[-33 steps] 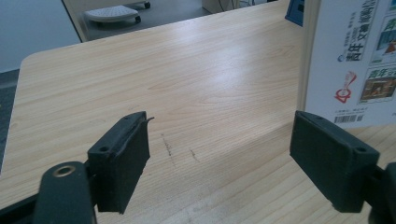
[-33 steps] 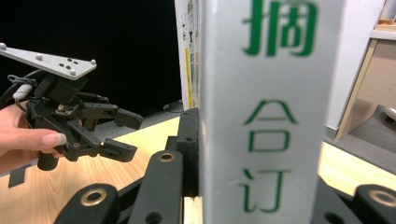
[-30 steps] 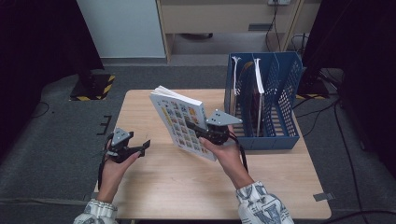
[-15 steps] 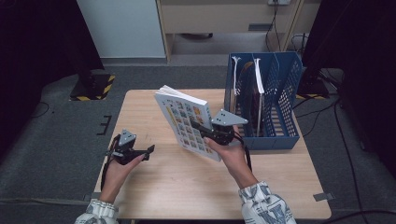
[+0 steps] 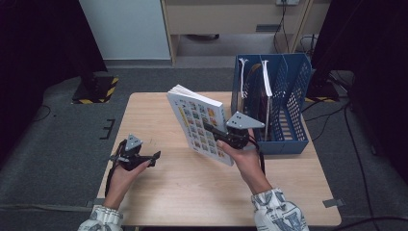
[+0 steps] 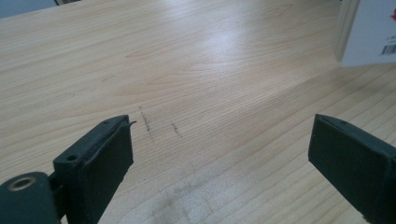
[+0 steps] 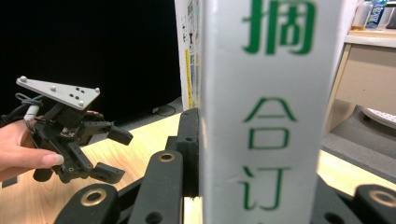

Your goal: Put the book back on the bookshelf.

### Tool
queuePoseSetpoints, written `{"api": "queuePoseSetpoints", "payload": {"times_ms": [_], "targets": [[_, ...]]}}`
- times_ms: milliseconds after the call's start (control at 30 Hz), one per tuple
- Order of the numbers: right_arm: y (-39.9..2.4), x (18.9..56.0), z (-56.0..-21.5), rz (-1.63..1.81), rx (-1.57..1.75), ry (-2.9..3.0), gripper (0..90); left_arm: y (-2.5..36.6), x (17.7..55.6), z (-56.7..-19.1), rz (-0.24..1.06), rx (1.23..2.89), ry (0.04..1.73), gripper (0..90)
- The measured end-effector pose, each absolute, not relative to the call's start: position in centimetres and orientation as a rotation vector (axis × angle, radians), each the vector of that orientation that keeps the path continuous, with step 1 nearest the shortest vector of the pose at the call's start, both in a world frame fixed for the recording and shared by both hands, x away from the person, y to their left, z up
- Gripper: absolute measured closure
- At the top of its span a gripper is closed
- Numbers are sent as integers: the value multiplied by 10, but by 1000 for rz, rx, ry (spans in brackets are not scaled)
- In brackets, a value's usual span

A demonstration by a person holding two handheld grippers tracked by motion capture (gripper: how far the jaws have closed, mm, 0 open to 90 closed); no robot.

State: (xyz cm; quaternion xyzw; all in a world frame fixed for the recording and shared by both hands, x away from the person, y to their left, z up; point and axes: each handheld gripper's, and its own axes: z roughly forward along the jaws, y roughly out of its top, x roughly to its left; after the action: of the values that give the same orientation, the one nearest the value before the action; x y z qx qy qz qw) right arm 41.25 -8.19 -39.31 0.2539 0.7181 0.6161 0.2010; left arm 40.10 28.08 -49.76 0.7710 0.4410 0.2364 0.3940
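A thick white book (image 5: 199,122) with a grid of small coloured pictures on its cover stands tilted above the table's middle. My right gripper (image 5: 214,132) is shut on its lower edge near the spine. In the right gripper view the white spine (image 7: 261,116) with green characters rises between the black jaws. My left gripper (image 5: 153,157) hovers low over the wood at the front left. Its jaws have just been opening, and they stand wide with nothing between them (image 6: 219,158). The book's lower corner (image 6: 369,32) shows ahead of it, and the left gripper (image 7: 116,155) shows in the right gripper view.
A blue mesh file rack (image 5: 288,96) stands at the table's right back corner, with a few books or folders upright in its slots. The wooden table (image 5: 159,110) has bare surface at the left and front. Dark floor and cables surround it.
The right hand has carried the book slightly to the right, toward the rack. The left gripper's jaws have spread a little wider, and that hand has barely moved.
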Motion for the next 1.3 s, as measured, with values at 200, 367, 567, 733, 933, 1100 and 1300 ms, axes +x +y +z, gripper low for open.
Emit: {"api": "queuePoseSetpoints", "payload": {"times_ms": [200, 367, 567, 733, 933, 1100, 1300], "targets": [[-93, 408, -391, 1716, 714, 2000, 739, 279, 402, -500, 593, 1962, 1126, 41], [-98, 405, -392, 1709, 720, 2003, 739, 279, 402, -501, 593, 1966, 1128, 38], [-106, 400, -391, 1705, 722, 2001, 739, 282, 403, -501, 595, 1970, 1133, 38], [-112, 395, -391, 1702, 717, 2002, 739, 282, 404, -503, 585, 1979, 1146, 38], [-118, 390, -390, 1701, 719, 1997, 739, 283, 404, -503, 585, 1975, 1147, 38], [-124, 387, -390, 1696, 723, 1998, 739, 283, 404, -504, 588, 1976, 1148, 40], [-130, 383, -390, 1692, 726, 1997, 739, 282, 404, -504, 587, 1981, 1146, 41]]}}
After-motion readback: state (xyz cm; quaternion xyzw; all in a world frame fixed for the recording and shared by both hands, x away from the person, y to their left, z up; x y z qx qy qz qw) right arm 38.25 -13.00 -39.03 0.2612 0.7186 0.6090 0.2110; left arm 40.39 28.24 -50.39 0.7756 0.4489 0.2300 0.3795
